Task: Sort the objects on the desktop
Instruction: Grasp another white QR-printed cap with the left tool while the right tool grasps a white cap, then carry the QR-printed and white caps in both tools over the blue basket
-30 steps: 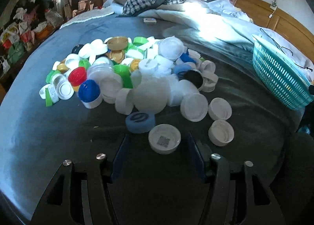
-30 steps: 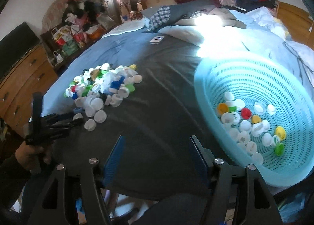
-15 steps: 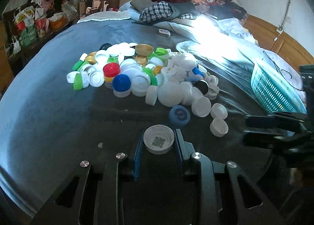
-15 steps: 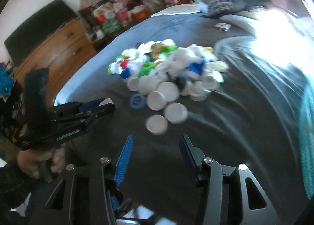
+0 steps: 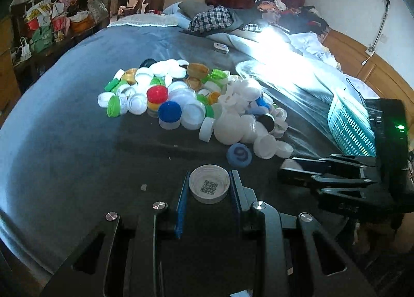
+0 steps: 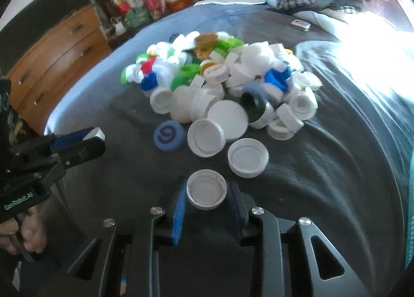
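Note:
A pile of bottle caps [image 5: 196,100], mostly white with green, blue, red and gold ones, lies on a dark grey bed cover; it also shows in the right wrist view [image 6: 227,79]. My left gripper [image 5: 209,188] is shut on a white cap with a QR code inside [image 5: 209,186], held above the cover. My right gripper [image 6: 206,193] is shut on a plain white cap [image 6: 206,189] at the pile's near edge. A blue cap marked 9 [image 6: 169,135] lies beside it. The right gripper also shows in the left wrist view [image 5: 289,171].
A teal plastic basket [image 5: 349,126] stands on the bed at the right. Rumpled bedding and clothes [image 5: 233,20] lie beyond the pile. A wooden dresser [image 6: 51,61] stands left of the bed. The left gripper shows in the right wrist view [image 6: 90,139].
My left gripper has closed on the QR cap and lifted it back from the pile. My right gripper swung from the basket to the pile and closed on a white cap.

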`<move>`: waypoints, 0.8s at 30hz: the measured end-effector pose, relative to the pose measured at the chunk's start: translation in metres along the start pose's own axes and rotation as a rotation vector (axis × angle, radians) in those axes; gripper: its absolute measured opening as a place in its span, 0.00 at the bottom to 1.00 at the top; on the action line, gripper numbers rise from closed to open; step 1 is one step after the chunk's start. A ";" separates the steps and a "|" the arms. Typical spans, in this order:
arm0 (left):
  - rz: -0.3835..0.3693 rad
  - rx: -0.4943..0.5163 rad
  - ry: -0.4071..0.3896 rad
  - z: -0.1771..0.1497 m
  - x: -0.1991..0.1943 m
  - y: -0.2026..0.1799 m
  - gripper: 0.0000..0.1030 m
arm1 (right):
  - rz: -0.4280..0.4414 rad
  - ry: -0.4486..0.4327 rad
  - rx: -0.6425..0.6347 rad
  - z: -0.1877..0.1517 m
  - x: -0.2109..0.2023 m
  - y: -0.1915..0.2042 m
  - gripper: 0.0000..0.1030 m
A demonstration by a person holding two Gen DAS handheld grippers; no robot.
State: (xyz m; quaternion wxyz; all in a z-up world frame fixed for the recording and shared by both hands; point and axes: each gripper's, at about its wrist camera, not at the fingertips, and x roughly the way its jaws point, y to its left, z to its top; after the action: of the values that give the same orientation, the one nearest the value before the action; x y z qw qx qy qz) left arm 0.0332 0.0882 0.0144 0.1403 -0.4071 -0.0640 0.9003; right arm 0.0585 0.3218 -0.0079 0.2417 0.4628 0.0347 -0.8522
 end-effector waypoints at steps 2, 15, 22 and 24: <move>-0.008 -0.004 -0.008 0.005 -0.005 -0.004 0.24 | -0.003 -0.026 -0.002 0.001 -0.015 0.001 0.31; -0.027 0.121 -0.064 0.054 -0.031 -0.077 0.24 | -0.133 -0.207 0.029 0.004 -0.150 -0.036 0.31; -0.074 0.218 -0.088 0.077 -0.036 -0.135 0.24 | -0.207 -0.280 0.081 -0.004 -0.205 -0.072 0.31; -0.090 0.244 -0.088 0.085 -0.036 -0.154 0.24 | -0.228 -0.296 0.107 -0.005 -0.218 -0.087 0.31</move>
State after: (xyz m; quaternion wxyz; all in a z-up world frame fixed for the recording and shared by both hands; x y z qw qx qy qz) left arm 0.0232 0.2235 0.1312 0.2260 -0.3438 0.0218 0.9112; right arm 0.1233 0.4824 0.1508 0.1212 0.3378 0.0059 -0.9334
